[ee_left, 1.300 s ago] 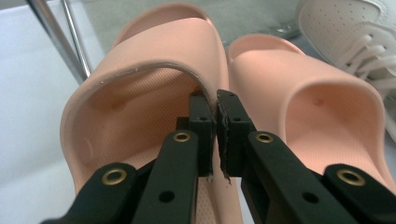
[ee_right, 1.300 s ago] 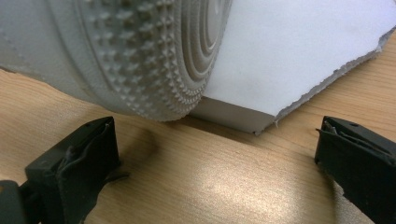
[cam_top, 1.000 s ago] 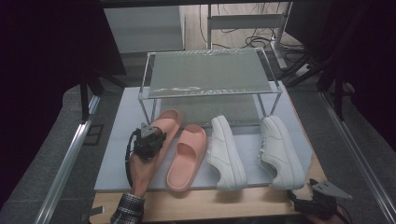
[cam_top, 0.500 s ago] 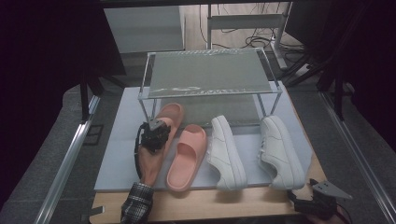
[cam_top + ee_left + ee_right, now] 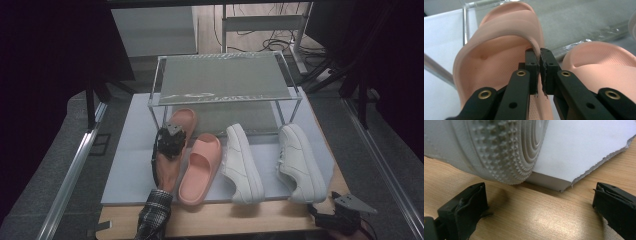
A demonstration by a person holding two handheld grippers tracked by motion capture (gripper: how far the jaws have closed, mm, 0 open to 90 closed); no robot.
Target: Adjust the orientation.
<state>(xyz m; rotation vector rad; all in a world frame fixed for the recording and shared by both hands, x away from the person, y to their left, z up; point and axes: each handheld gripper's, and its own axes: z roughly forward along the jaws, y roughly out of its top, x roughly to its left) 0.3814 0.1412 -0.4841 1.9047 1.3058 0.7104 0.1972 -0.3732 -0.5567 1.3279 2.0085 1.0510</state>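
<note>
The jaws of the left gripper (image 5: 538, 72) are pinched tight on the inner edge of the strap of the left pink slide (image 5: 499, 57), the thin foam lip squeezed between the two pads. That slide looks light and rubbery to me; it should bend rather than slip, and the strap edge seems a fair place to hold it, though the sole may sag or swing from so small a bite. It lies on the white mat (image 5: 127, 150) with its toe under the lower shelf of the shoe rack (image 5: 225, 80), just beside its partner, the right pink slide (image 5: 200, 167). The left hand (image 5: 165, 172) reaches forward over the heel, forearm low, gripper pointing toward the rack. At the near right corner the right gripper (image 5: 539, 202) lies on the wooden tabletop (image 5: 524, 220), jaws spread wide and empty, close to the heel of a white sneaker (image 5: 499, 150).
</note>
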